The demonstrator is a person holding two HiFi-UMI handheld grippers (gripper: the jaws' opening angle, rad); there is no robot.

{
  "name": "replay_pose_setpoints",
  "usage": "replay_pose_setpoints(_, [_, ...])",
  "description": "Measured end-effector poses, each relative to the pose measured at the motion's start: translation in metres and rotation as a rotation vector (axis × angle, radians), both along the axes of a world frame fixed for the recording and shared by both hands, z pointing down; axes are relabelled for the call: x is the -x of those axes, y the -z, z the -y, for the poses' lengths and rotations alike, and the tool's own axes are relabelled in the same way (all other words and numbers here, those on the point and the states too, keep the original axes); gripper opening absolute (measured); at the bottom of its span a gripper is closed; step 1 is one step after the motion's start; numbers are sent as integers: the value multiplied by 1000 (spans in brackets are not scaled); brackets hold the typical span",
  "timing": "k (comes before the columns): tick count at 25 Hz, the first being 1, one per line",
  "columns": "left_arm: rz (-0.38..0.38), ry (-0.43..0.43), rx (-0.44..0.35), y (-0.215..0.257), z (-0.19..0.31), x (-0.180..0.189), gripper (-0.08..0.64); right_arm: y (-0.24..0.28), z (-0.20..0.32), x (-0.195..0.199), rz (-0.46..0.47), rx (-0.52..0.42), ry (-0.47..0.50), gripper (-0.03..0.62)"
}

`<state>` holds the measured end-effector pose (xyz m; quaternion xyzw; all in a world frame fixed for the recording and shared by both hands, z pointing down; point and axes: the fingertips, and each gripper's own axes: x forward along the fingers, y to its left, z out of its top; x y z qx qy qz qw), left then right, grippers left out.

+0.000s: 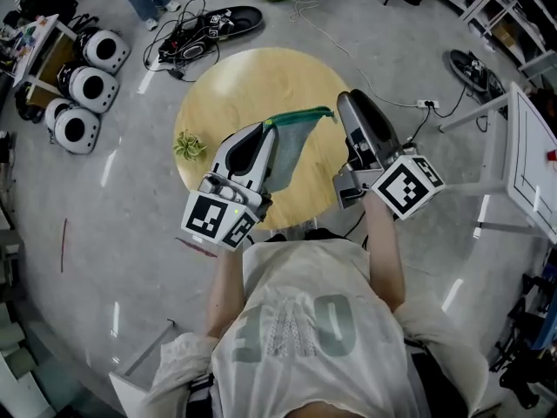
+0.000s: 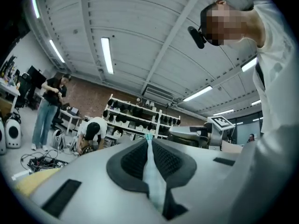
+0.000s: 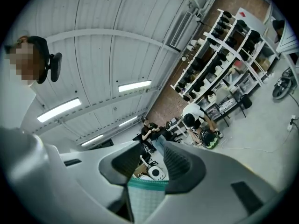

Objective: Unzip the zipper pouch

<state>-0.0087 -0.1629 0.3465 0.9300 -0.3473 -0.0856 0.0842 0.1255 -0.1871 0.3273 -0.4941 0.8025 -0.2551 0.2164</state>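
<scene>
The zipper pouch (image 1: 294, 146) is pale green mesh with a teal zipper band along its top. It hangs above the round wooden table (image 1: 226, 85). My left gripper (image 1: 268, 134) is shut on the pouch's left end. In the left gripper view a thin strip of the pouch (image 2: 152, 171) is pinched between the dark pads of the left gripper (image 2: 148, 141). My right gripper (image 1: 346, 104) stands at the zipper band's right end. In the right gripper view the right gripper (image 3: 152, 155) is open, and the pouch's teal edge (image 3: 145, 199) sits low between the jaws with the pads off it.
A small green plant (image 1: 188, 145) sits at the table's left edge. On the floor are white round devices (image 1: 87, 85) at the left and cables (image 1: 187, 37) behind the table. A white table (image 1: 526, 164) stands at the right.
</scene>
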Motion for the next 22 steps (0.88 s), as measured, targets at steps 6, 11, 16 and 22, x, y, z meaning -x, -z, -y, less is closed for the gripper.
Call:
replay_pose_setpoints(6, [-44,-35,202,-66,5,-19,48,-19,-10,-14,-3,53,-37,150])
replay_pose_setpoints(11, [-105,4,395,-134,9,-14,48,-30,-13,-19,5,79,-55,150])
replay_pose_setpoints(16, [-83,60,527,-186,8,-3,48,-35,-15,-24,4,97,-67,150])
replay_pose_setpoints(22, [-56,141,619,-225,20,17,49,-44,-13,-24,1,122,-65,150])
